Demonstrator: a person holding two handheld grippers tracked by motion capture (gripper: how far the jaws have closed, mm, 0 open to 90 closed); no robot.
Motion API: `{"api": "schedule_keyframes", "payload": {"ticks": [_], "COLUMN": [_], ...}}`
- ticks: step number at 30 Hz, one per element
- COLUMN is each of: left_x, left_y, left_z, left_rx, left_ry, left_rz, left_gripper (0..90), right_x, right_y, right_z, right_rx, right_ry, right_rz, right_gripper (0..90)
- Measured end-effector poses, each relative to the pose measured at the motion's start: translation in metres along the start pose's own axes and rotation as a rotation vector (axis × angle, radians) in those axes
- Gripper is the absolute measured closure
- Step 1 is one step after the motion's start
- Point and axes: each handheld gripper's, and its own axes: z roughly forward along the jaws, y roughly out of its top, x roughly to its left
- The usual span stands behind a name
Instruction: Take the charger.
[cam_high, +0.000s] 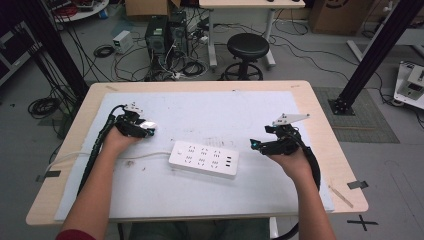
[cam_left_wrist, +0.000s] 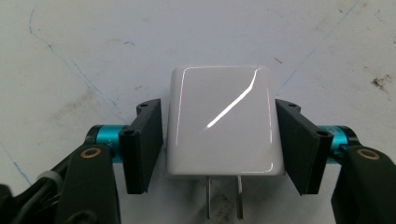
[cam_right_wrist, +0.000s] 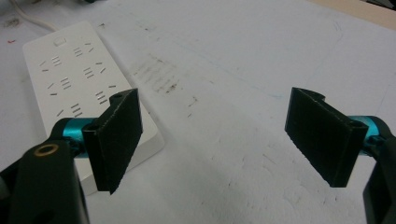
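Observation:
A glossy white plug adapter (cam_left_wrist: 222, 108) sits between the black pads of my left gripper (cam_left_wrist: 219, 144), its two metal prongs (cam_left_wrist: 224, 198) pointing back toward the camera. The pads press its two sides, so the gripper is shut on it. In the high view this gripper (cam_high: 148, 128) is at the left of the white mat with the adapter (cam_high: 149, 125) at its tip. A white power strip (cam_high: 204, 159) lies in the middle of the mat. My right gripper (cam_high: 254, 145) is just right of the strip (cam_right_wrist: 70, 79) and stands open (cam_right_wrist: 215, 135) with nothing between its pads.
The strip's white cable (cam_high: 145, 156) runs left under the left wrist and off the table. The white mat (cam_high: 225, 110) covers most of the wooden table (cam_high: 320, 125). A black stool (cam_high: 247, 47) and tangled cables stand on the floor beyond the far edge.

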Motion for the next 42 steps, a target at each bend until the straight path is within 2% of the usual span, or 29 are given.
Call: {"api": "schedule_keyframes", "payload": {"ticks": [3,7,13,18,19,22,24,25,27,28,32,37,38,42], "left_x": [-0.001,-0.002,-0.005,-0.012,-0.012,-0.020,-0.020,-0.026,-0.029,-0.037,-0.052,-0.070,-0.070,-0.083], "left_y": [0.000,0.001,0.003,0.010,0.010,0.015,0.015,0.018,0.019,0.021,0.023,0.024,0.024,0.025], "left_z": [0.000,-0.001,-0.007,-0.029,-0.029,-0.049,-0.049,-0.062,-0.067,-0.078,-0.095,-0.111,-0.111,-0.122], "left_rx": [-0.002,0.000,0.000,-0.041,-0.041,-0.080,-0.080,-0.104,-0.112,-0.126,-0.128,-0.160,-0.160,-0.187], "left_ry": [-0.001,0.005,-0.009,-0.013,-0.013,-0.026,-0.026,-0.029,-0.030,-0.042,-0.041,-0.064,-0.064,-0.102], "left_rz": [0.005,0.002,0.011,0.025,0.025,0.040,0.040,0.059,0.067,0.074,0.097,0.130,0.130,0.156], "left_gripper": [42.2,42.3,42.4,42.4,42.5,42.4,42.5,42.5,42.5,42.5,42.5,42.5,42.5,42.5], "right_x": [0.000,0.000,-0.001,-0.002,-0.002,0.000,0.000,0.000,0.001,0.002,0.006,0.008,0.008,0.009], "right_y": [0.000,0.000,0.000,0.002,0.002,0.004,0.005,0.005,0.005,0.006,0.005,0.008,0.008,0.009], "right_z": [0.000,0.000,-0.001,-0.002,-0.002,-0.002,-0.003,-0.003,-0.005,-0.006,-0.010,-0.014,-0.014,-0.016], "right_rx": [0.003,0.002,-0.007,-0.012,-0.012,-0.018,-0.018,-0.018,-0.024,-0.026,-0.036,-0.044,-0.044,-0.044], "right_ry": [-0.002,-0.002,-0.001,0.002,0.002,0.009,0.009,0.009,0.012,0.013,0.028,0.036,0.036,0.035], "right_rz": [-0.002,-0.002,0.003,0.003,0.003,-0.009,-0.008,-0.008,-0.012,-0.014,-0.013,-0.029,-0.029,-0.029], "right_gripper": [19.4,19.4,19.5,19.4,19.4,19.4,19.4,19.4,19.4,19.4,19.5,19.5,19.5,19.5]}}
